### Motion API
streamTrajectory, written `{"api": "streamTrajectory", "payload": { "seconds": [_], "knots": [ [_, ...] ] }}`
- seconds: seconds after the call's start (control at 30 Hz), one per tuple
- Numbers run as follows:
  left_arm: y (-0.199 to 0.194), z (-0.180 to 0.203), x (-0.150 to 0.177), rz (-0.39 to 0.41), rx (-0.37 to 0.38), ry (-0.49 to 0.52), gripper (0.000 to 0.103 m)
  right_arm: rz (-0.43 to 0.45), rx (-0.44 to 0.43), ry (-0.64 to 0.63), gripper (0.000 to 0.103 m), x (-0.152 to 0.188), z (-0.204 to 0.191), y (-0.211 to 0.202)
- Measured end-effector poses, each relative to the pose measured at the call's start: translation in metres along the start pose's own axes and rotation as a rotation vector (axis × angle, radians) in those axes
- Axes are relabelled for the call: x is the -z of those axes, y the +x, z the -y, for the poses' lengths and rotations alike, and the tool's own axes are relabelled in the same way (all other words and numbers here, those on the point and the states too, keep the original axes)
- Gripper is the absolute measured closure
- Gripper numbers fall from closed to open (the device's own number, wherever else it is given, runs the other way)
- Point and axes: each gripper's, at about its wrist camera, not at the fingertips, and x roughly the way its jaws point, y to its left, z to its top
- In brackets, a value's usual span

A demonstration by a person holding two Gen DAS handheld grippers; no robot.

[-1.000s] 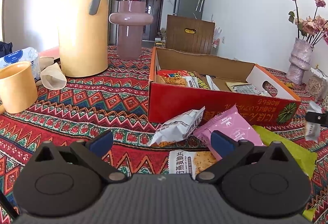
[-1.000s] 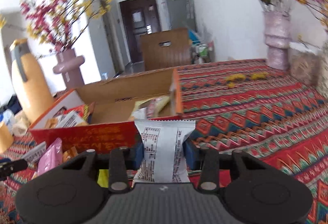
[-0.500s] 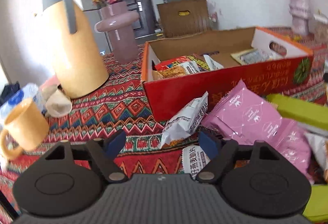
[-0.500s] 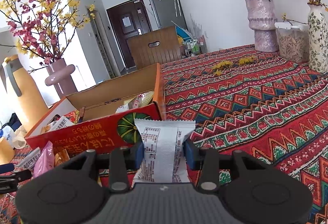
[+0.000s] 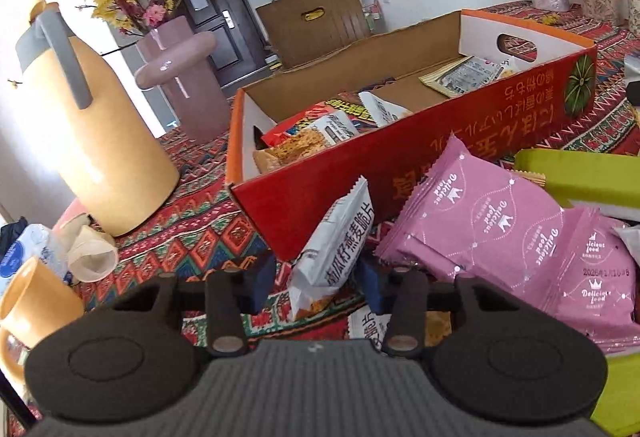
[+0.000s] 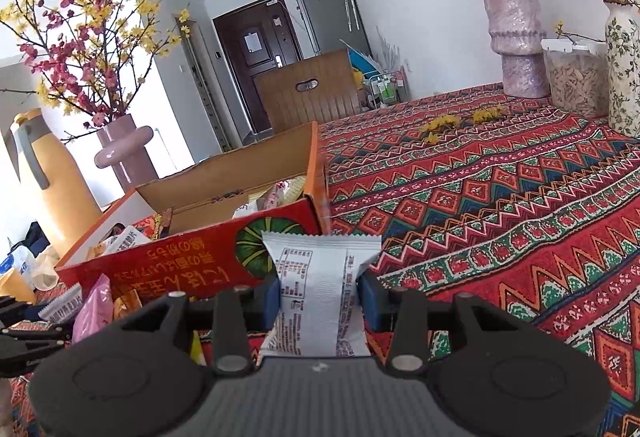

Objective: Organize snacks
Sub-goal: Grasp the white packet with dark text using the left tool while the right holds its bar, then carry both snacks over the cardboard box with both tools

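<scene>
Left wrist view: at lower centre the left gripper (image 5: 316, 283) is seen with its fingers closing in around a white oat-crisp packet (image 5: 334, 249); the right pad looks in contact, the left apart. Pink snack packets (image 5: 492, 221) are piled at right, the red snack box (image 5: 400, 157) beyond. In the right wrist view a white snack packet (image 6: 320, 293) is clamped by the right gripper (image 6: 320, 297) before the box's corner, on the patterned table (image 6: 500, 197).
</scene>
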Motion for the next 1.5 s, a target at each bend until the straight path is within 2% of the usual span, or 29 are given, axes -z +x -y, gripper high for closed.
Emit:
{"api": "streamTrajectory", "payload": {
  "seconds": [0.07,0.17,0.3,0.6,0.83,1.03,1.2,1.5],
  "knots": [
    [0.004,-0.002,0.000,-0.007,0.011,-0.007,0.064,-0.004,0.003,-0.001,0.063,0.000,0.000,0.001],
    [0.004,-0.003,0.001,0.002,0.030,-0.016,0.066,-0.009,0.005,-0.003,0.063,0.001,-0.001,0.003],
    [-0.001,-0.005,0.001,0.025,0.063,-0.037,0.078,-0.013,0.004,-0.006,0.063,0.002,-0.002,0.004],
    [-0.020,-0.007,0.009,0.067,0.071,-0.072,0.079,-0.016,0.006,-0.011,0.063,0.002,-0.002,0.005],
    [-0.054,-0.024,0.011,0.159,0.074,-0.181,0.079,0.004,-0.002,-0.030,0.063,0.001,-0.006,0.001],
    [-0.072,-0.033,-0.003,0.234,0.072,-0.222,0.079,0.043,-0.029,-0.088,0.063,-0.009,-0.021,-0.011],
    [-0.080,-0.038,-0.014,0.283,0.087,-0.293,0.079,0.077,-0.049,-0.135,0.063,-0.024,-0.037,-0.017],
    [-0.086,-0.035,-0.046,0.356,0.093,-0.349,0.079,0.125,-0.091,-0.196,0.063,-0.059,-0.067,-0.008]
  ]
}}
